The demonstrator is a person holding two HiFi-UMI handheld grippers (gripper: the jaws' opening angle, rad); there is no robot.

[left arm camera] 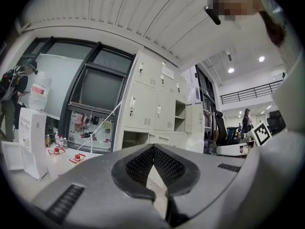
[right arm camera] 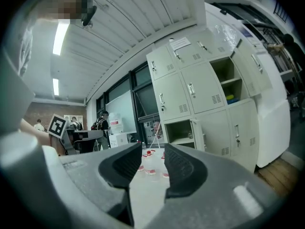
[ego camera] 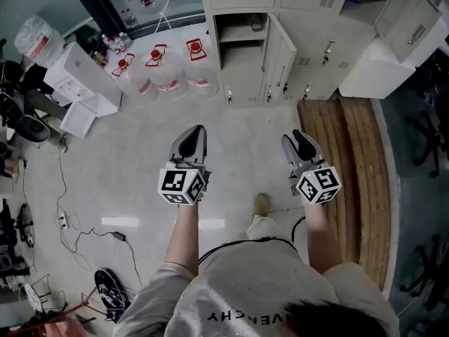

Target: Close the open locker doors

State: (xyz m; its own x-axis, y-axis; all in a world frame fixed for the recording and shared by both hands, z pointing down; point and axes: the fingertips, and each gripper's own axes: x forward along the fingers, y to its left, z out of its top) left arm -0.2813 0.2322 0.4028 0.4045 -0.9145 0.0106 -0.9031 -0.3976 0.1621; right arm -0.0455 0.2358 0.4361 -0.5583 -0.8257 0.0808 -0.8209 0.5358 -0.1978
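A bank of pale lockers (ego camera: pixel 309 62) stands ahead of me across the floor. One low compartment (ego camera: pixel 238 37) is open, its door (ego camera: pixel 279 53) swung out to the right. A second door (ego camera: pixel 414 23) hangs open at the far right. The right gripper view shows both: the low open compartment (right arm camera: pixel 178 131) and a higher one (right arm camera: pixel 226 82) with its door (right arm camera: pixel 250 68) out. My left gripper (ego camera: pixel 198 130) points at the lockers from well short of them, shut and empty, its tips meeting (left arm camera: pixel 153 147). My right gripper (ego camera: pixel 300 135) is level beside it, open (right arm camera: pixel 152 149) with nothing between the pads.
Several water jugs (ego camera: pixel 168 76) with red caps stand on the floor left of the lockers, beside white boxes (ego camera: pixel 77 76). Wooden planks (ego camera: pixel 351 174) lie along the right. A white unit (ego camera: pixel 375 69) stands by the far-right lockers. Cables (ego camera: pixel 70 223) trail at the left. A person (left arm camera: pixel 14 85) stands by the window.
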